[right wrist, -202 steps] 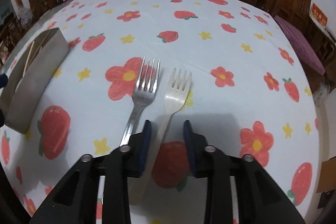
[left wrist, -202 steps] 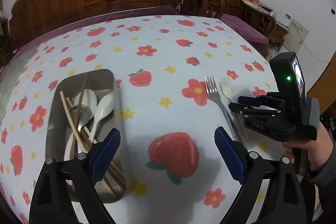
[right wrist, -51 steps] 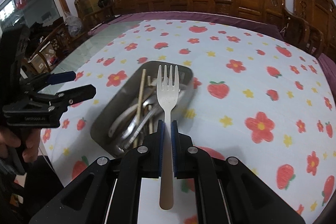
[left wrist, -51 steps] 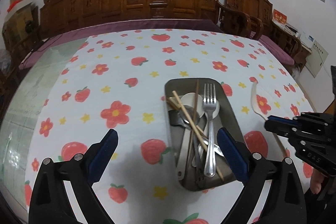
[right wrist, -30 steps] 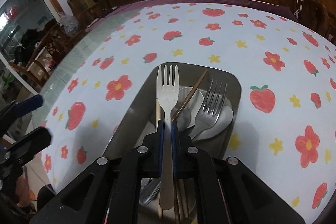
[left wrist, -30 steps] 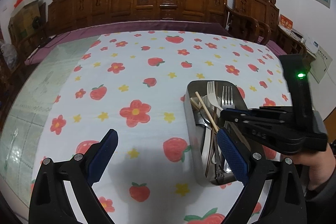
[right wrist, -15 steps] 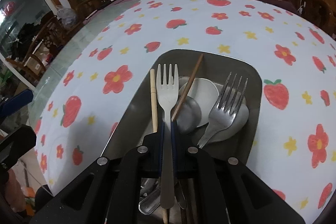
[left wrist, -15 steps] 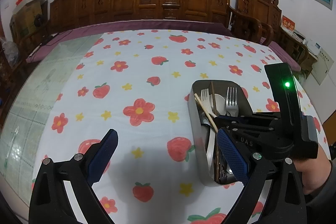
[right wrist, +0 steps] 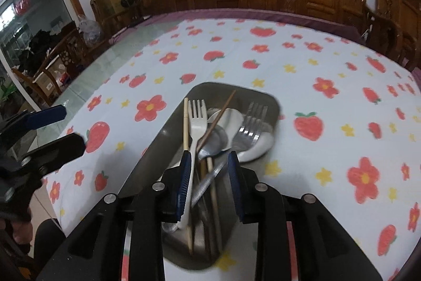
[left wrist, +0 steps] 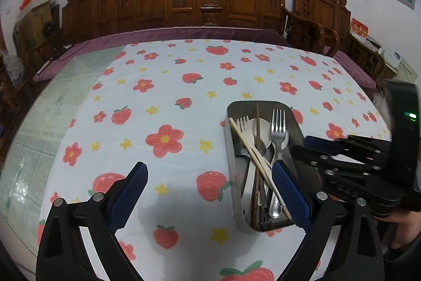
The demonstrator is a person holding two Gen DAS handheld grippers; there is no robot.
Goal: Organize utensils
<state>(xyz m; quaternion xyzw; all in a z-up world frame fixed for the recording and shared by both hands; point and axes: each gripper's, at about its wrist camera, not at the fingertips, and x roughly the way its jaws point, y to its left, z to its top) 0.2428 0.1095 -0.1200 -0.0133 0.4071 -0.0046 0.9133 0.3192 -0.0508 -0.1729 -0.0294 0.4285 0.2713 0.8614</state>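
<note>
White fork (right wrist: 198,120) atop tray's (right wrist: 147,159) utensils

Both handheld tools are matte black plastic, each ending in two fingers faced with dark blue, finely cross-hatched pads; the left gripper (left wrist: 209,191) carries round silver screw heads on its finger arms at about 7 and 5 o'clock of its own view. The right gripper (right wrist: 209,181) shows the same silver screws at 6 to 7 o'clock and 5 o'clock. Seen from the left wrist at 3 o'clock, its boxy black housing bears a small green light (left wrist: 410,115).
</note>
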